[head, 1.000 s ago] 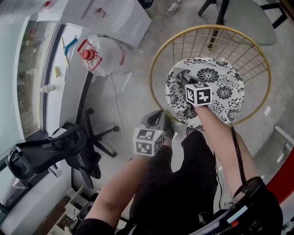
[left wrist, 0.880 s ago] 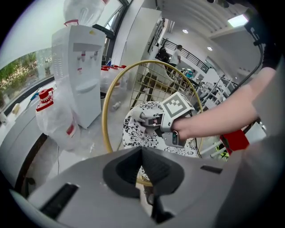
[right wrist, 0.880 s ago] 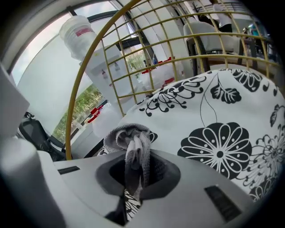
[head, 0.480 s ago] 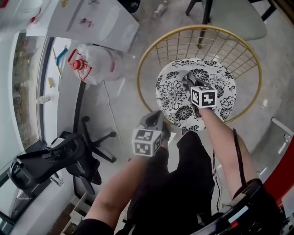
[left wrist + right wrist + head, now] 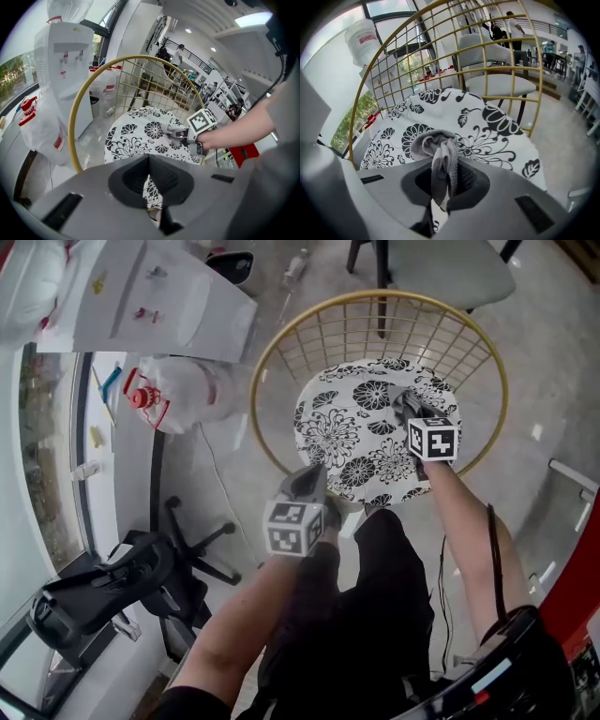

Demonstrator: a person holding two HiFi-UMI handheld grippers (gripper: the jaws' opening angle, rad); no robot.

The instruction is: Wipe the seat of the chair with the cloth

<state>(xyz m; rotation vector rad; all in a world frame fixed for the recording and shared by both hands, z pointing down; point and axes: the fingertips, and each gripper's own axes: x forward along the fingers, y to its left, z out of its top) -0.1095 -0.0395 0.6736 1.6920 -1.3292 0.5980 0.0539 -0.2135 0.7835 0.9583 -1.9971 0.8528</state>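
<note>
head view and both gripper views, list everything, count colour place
chair: 1, gold wire frame, centre floor
seat cushion: 1, white with black flowers, on chair
cloth: 1, grey, on cushion, in right gripper's jaws
water dispenser: 1, white, upper left
bagged water jug: 1, clear, red cap, beside dispenser
office chair: 1, black, lower left
second chair: 1, grey seat, behind gold chair
left gripper: 1, grey, shut, empty, by cushion's front edge
right gripper: 1, grey, shut on cloth
arms: 2, bare, behind grippers
</note>
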